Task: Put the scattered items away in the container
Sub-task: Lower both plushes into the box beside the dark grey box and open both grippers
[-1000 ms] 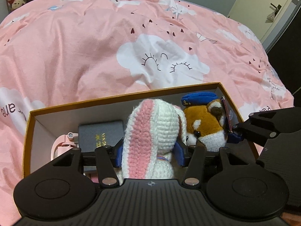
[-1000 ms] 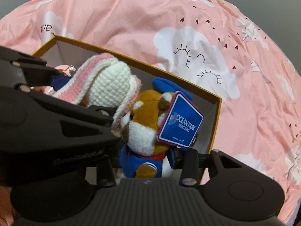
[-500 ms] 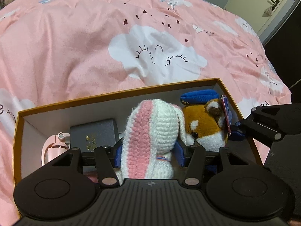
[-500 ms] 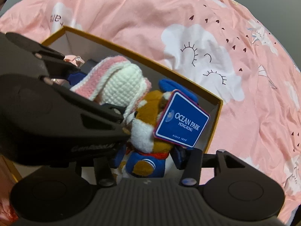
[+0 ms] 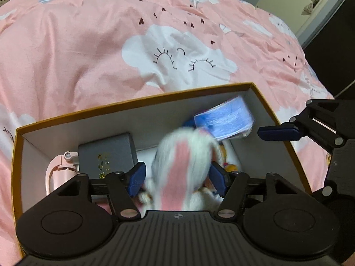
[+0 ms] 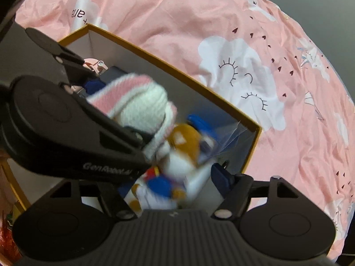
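An orange-rimmed cardboard box (image 5: 133, 104) with a white inside lies on the pink bedspread. My left gripper (image 5: 177, 181) hangs over it with its jaws opening. A white and pink crocheted bunny (image 5: 182, 164) is between the blue pads, blurred and free of them. My right gripper (image 6: 170, 188) is also opening over the box's right end (image 6: 250, 153). A brown plush dog (image 6: 182, 141) in blue clothes tumbles between its fingers, blurred and not pressed. The dog's blue tag (image 5: 224, 119) is a smear behind the bunny.
A dark grey box with gold lettering (image 5: 106, 153) and a pink bottle (image 5: 62, 170) lie in the box's left half. The cloud-print bedspread (image 5: 88, 44) spreads all around. A door (image 5: 310, 2) and dark furniture stand at the far right.
Both grippers' jaws have spread wider. The bunny and the dog, held upright before, have slipped lower into the box and are blurred. The dog's tag has swung toward the far wall.
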The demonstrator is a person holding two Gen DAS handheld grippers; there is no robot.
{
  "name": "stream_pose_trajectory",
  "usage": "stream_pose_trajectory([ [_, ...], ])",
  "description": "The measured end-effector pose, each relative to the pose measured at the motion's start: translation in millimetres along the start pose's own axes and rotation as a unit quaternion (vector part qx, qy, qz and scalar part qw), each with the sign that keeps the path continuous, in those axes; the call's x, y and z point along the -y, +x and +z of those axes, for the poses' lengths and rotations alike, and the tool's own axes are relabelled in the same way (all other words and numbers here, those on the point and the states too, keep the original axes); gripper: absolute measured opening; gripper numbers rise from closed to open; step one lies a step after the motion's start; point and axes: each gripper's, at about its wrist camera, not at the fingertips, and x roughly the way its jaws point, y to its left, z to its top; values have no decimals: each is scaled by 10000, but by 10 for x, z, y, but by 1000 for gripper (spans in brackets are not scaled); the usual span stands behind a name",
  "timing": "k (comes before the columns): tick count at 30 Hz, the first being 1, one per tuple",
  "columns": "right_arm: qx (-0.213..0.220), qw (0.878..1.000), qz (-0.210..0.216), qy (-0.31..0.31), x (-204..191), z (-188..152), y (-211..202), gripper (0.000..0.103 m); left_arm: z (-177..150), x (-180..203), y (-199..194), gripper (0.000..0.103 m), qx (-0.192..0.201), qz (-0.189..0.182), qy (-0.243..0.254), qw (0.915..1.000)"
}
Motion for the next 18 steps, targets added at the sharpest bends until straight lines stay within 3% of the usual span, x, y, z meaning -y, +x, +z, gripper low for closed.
stream_pose_trajectory([
  [9, 130, 9999, -63, -13, 29, -101, -129, 62, -65, 21, -199, 73, 369, 20, 155, 9992],
  [10, 145, 9999, -71, -15, 22, -117, -148, 60, -83, 11, -253, 70, 449, -14, 150, 9989],
  [12, 193, 9998, -71, 8, 9, -157, -192, 58, -127, -8, -328, 53, 550, -67, 157, 9983],
  [14, 252, 9996, -28, 87, 17, -191, -230, 53, -191, -13, -365, 42, 597, -103, 228, 9979],
  [18, 320, 9993, 102, 172, 27, -251, -253, 46, -328, 17, -346, 41, 627, -176, 401, 9971],
])
